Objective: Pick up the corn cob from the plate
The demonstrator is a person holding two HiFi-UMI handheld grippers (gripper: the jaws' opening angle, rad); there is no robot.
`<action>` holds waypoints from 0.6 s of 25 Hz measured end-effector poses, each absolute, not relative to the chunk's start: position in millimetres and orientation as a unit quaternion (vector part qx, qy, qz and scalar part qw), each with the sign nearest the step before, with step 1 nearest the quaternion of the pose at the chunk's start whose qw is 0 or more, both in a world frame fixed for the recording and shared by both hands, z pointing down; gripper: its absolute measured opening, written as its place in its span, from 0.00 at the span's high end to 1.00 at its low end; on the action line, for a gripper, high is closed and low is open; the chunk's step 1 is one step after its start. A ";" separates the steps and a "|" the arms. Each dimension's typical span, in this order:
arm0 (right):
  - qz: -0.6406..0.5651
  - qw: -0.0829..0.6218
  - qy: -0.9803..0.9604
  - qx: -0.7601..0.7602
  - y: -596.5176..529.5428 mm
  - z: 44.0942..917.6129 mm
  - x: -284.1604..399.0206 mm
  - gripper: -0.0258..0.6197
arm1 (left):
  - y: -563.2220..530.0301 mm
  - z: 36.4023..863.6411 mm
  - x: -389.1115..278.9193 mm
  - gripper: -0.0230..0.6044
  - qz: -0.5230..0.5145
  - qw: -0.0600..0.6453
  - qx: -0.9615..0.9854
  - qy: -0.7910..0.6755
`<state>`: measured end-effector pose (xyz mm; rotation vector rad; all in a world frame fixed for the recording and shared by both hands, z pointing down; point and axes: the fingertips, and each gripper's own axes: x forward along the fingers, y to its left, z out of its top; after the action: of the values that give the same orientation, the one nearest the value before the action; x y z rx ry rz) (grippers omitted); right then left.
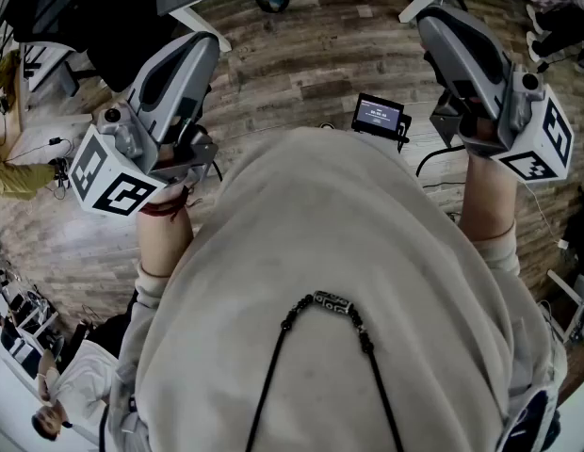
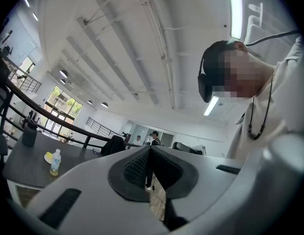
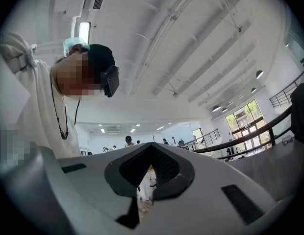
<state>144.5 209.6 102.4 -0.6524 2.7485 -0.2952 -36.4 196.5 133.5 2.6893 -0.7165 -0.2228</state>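
One small yellow thing is seen lying far off on a dark table, just beside one clear bottle. Whether it is the corn cob on its plate cannot be told at that size. Well apart from it, the left gripper is held roughly level. Its jaws are closed tip to tip and nothing is caught between them. The right gripper is tilted slightly upward. Its jaws are likewise brought fully together and nothing is held. In the head view both tools are raised in front of the chest, one at each side of a pale pullover. The left hand and the right hand are wrapped round the grips from below, with the forearms upright. Two grippers are counted, and two marker cubes, one at the left and one at the right. One dark cord with a bead is seen hanging over the pullover. One small device with a lit screen is seen lower down, against the wooden floor.
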 end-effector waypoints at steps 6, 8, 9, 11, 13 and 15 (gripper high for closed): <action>-0.109 0.150 0.956 -0.228 203.5 109.2 149.7 0.93 | 193.3 131.9 -35.6 0.96 -0.083 0.171 0.948 -0.254; -0.106 0.144 0.957 -0.228 199.8 108.2 147.3 0.94 | 191.9 132.7 -36.2 0.96 -0.084 0.173 0.947 -0.256; -0.107 0.143 0.958 -0.226 198.2 107.6 146.4 0.94 | 191.4 133.2 -36.5 0.96 -0.084 0.174 0.947 -0.257; -0.110 0.144 0.958 -0.222 195.7 106.6 146.1 0.93 | 190.8 133.7 -36.9 0.96 -0.084 0.175 0.946 -0.259; -0.113 0.148 0.958 -0.220 193.4 105.5 147.1 0.93 | 190.4 132.2 -36.8 0.96 -0.085 0.176 0.945 -0.260; -0.118 0.150 0.957 -0.217 190.7 103.9 148.0 0.93 | 189.9 130.0 -36.1 0.96 -0.086 0.176 0.945 -0.262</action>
<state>148.0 190.7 103.9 -0.6221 2.7499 -0.3378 -36.1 189.9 130.0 2.6753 -0.7431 -0.2434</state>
